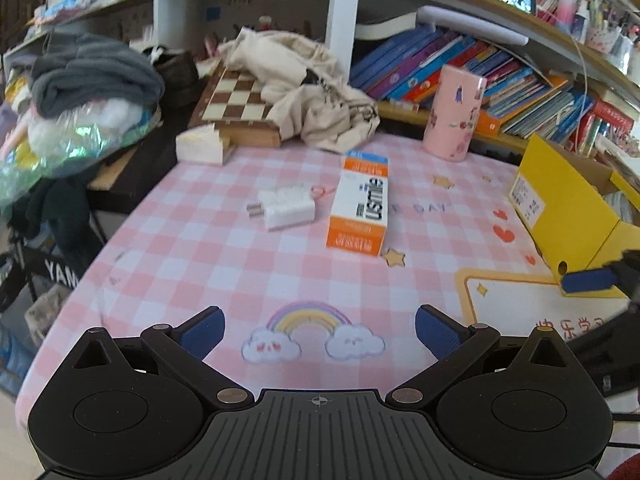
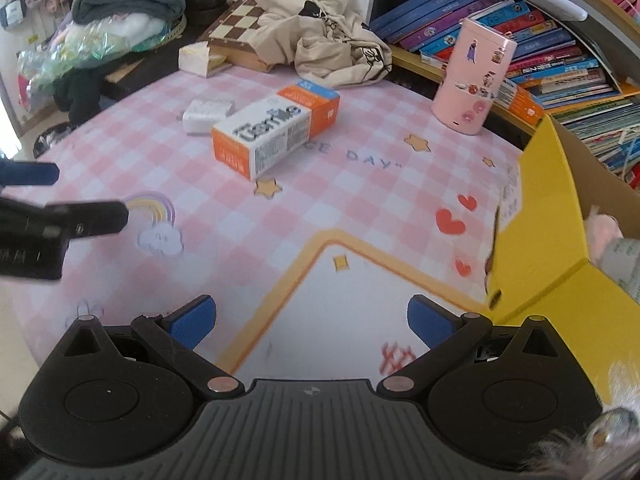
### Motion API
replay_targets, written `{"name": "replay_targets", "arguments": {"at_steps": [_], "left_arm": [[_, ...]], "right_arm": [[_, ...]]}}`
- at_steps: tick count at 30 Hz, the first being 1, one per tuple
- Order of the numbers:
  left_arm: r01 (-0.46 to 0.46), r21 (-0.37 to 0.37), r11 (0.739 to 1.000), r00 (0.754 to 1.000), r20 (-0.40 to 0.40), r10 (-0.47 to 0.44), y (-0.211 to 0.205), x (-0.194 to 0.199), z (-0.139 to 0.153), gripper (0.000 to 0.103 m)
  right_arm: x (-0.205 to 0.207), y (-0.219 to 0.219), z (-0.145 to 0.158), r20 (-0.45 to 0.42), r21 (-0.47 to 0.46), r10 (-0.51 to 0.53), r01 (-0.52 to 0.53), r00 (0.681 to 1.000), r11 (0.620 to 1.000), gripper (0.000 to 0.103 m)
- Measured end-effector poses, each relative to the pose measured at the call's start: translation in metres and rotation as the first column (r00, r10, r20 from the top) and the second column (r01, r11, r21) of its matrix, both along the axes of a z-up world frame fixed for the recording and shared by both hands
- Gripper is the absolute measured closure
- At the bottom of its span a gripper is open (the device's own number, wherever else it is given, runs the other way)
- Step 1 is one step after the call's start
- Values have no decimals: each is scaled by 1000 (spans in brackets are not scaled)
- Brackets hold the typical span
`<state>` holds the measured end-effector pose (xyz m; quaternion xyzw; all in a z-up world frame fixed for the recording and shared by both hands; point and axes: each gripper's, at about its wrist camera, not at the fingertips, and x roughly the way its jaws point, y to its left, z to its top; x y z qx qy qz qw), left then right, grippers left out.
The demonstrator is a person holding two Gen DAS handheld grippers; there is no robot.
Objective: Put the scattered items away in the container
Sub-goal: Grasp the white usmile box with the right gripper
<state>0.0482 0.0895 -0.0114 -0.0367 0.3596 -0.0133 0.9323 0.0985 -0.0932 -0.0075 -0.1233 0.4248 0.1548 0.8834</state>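
Toothpaste box untouched; fingers spread, empty.

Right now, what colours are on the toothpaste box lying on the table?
The toothpaste box is white with orange ends; clearest in the right wrist view.

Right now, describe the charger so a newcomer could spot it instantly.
Start at the pink checked table mat. Near its middle lies the orange-and-white box, and the charger sits beside it, toward the chessboard. It is the only small, plain white block, with metal prongs.
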Motion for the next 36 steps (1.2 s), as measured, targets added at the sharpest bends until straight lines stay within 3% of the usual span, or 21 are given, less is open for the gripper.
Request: {"name": "replay_targets", "arguments": {"at_steps": [13, 21, 26, 32, 36], "left_arm": [[-64, 56, 996, 998, 22, 63, 21, 29, -10, 0], [-98, 34, 995, 995, 23, 97, 35, 55, -10, 0], [-66, 11, 998, 998, 7, 66, 32, 62, -9, 0], [-99, 49, 994, 994, -34, 100, 29, 71, -17, 0], [-118, 42, 992, 992, -47, 120, 27, 80, -18, 0]], "right_arm": [[64, 19, 4, -55, 119, -32, 38, 998, 992, 0], [124, 41, 20, -43, 228, -63, 71, 997, 971, 0], [154, 55, 3, -64, 198, -67, 78, 996, 977, 1], [177, 56, -17, -137, 243, -100, 132, 985, 961, 1], [179, 53, -19, -129, 271, -81, 114, 988, 956, 2]]}}
